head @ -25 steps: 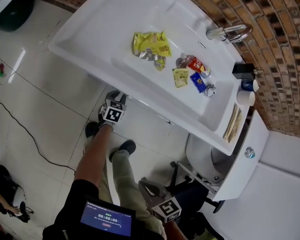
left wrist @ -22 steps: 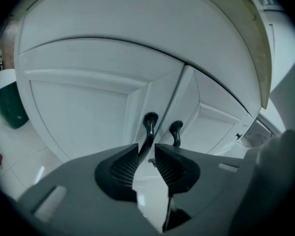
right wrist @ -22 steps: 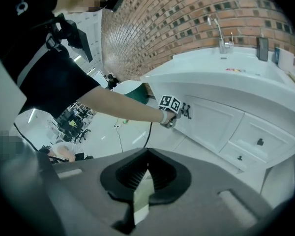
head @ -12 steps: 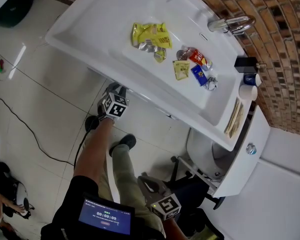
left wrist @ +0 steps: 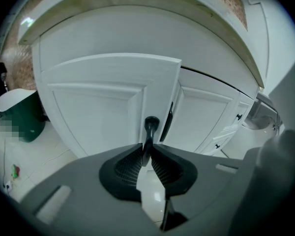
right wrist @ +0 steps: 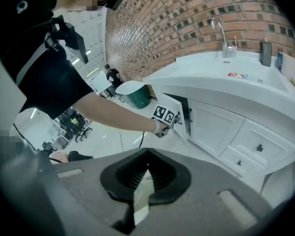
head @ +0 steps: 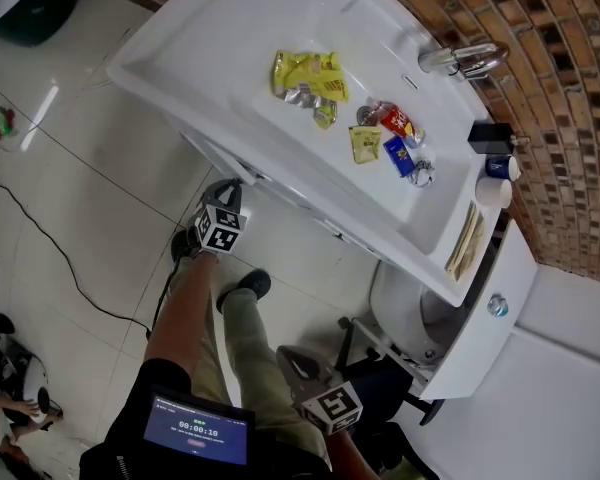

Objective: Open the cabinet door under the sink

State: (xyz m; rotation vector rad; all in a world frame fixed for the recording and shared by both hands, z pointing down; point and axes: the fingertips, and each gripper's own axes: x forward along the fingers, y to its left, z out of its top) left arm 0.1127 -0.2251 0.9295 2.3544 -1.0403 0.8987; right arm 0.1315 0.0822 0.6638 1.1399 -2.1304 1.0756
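Two broad surfaces frame the scene: a rough brick wall (head: pixel 570 98) at the far right and a glossy white tile floor (head: pixel 70 188) on the left. Along the wall runs a long, smooth white sink (head: pixel 210 38) with a rectangular basin. Under it is a white panelled cabinet (left wrist: pixel 206 112). Its left door (left wrist: pixel 98 102), flat with a recessed frame, stands ajar, its free edge out from the neighbouring door with a dark gap behind. The left gripper (left wrist: pixel 147 146) has its ribbed jaws clamped on the slim stem of the door's round black knob (left wrist: pixel 151 124). The right gripper (right wrist: pixel 147 151) hangs near the person, well apart from the cabinet, its jaws closed together on nothing. Crinkled yellow foil packets (head: pixel 305 76) lie in the basin.
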